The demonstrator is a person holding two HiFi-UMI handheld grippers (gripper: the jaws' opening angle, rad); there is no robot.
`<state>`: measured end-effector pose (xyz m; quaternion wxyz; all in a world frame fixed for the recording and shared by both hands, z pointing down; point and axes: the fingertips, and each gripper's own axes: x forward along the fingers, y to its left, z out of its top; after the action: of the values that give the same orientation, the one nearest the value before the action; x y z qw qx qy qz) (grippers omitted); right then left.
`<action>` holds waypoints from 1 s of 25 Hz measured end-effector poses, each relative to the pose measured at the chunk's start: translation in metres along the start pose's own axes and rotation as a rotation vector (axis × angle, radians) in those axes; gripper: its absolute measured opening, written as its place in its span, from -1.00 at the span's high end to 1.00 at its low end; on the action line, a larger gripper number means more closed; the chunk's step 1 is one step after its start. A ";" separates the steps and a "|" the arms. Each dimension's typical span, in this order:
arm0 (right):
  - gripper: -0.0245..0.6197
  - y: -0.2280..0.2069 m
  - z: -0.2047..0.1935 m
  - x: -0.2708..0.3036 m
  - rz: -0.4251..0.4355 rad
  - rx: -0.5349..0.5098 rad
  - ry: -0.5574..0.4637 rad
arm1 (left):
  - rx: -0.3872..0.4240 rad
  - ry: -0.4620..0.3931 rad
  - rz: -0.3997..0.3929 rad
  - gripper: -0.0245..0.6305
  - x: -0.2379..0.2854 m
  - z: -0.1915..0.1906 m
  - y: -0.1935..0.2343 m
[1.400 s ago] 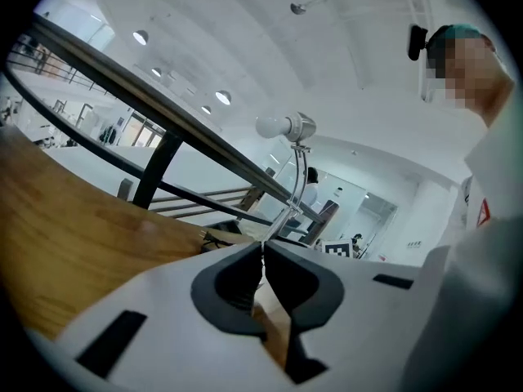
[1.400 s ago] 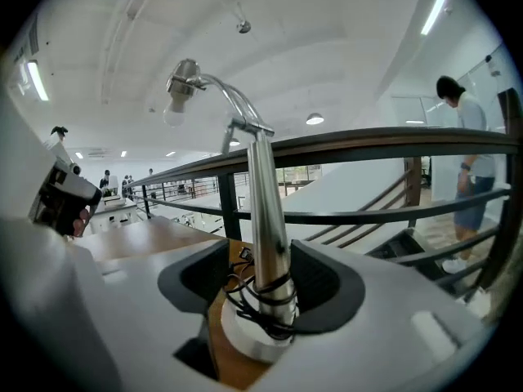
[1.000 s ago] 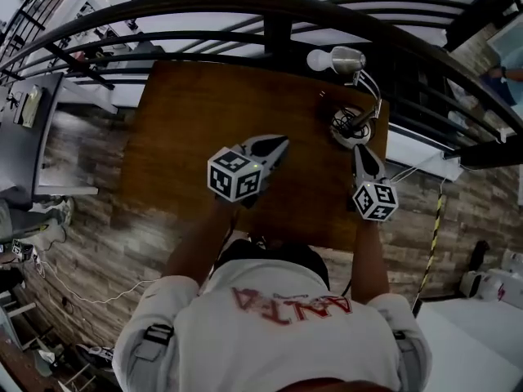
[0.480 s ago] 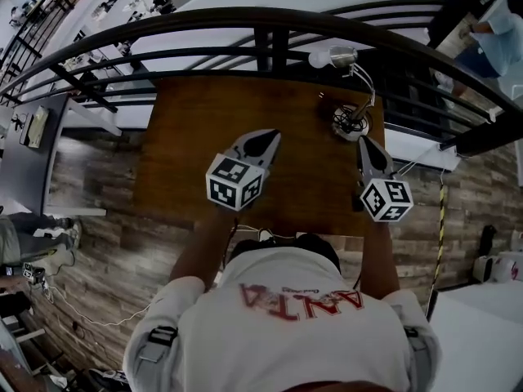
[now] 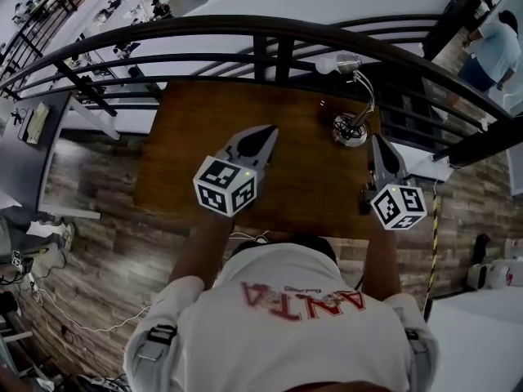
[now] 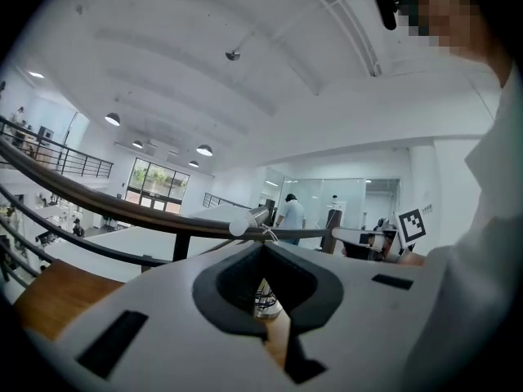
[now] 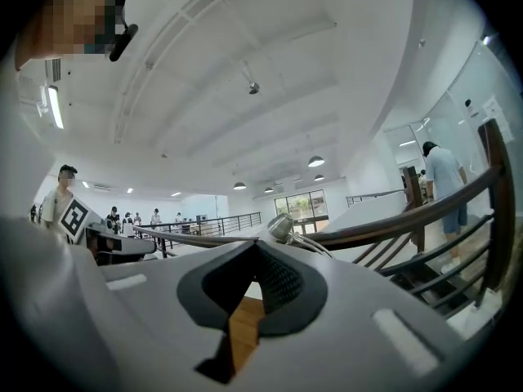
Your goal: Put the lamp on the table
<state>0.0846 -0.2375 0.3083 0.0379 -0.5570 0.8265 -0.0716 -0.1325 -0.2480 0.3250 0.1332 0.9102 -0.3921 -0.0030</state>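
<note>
Shut on nothing at the left gripper (image 5: 263,131); shut on nothing likewise at the right gripper (image 5: 377,142), tips pressed together in both gripper views; lamp (image 5: 350,131) standing upright on the table (image 5: 188,145), just ahead of the right jaws and a little to their left, well ahead of the left jaws; judged as good as done.

Could go wrong from here through a careless swing of the right gripper; near enough to the lamp's base to clip it, and, with a tall bent neck carrying head and bulb high, likely to rock or tip it; set close to the table's far edge by the railing (image 5: 270,24), so little room to slide before dropping off; safest drawn straight back along the jaws' own line, never sideways.

As to pose: both forearms stretched out from the body; both grippers held above the tabletop, pointing roughly level toward the railing, marker cubes at the near end; left aimed slightly rightward at the lamp, right aimed almost straight ahead beside it.
</note>
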 end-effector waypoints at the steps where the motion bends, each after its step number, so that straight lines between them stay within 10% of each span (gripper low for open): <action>1: 0.92 0.002 -0.001 0.000 0.001 -0.009 0.003 | 0.003 -0.002 -0.004 0.90 -0.001 0.000 -0.001; 25: 0.92 0.012 -0.004 -0.007 0.001 -0.078 0.017 | 0.018 -0.005 -0.042 0.90 -0.003 -0.004 -0.011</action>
<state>0.0760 -0.2262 0.3097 0.0091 -0.5571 0.8292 -0.0443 -0.1261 -0.2375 0.3260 0.1242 0.9194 -0.3732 -0.0044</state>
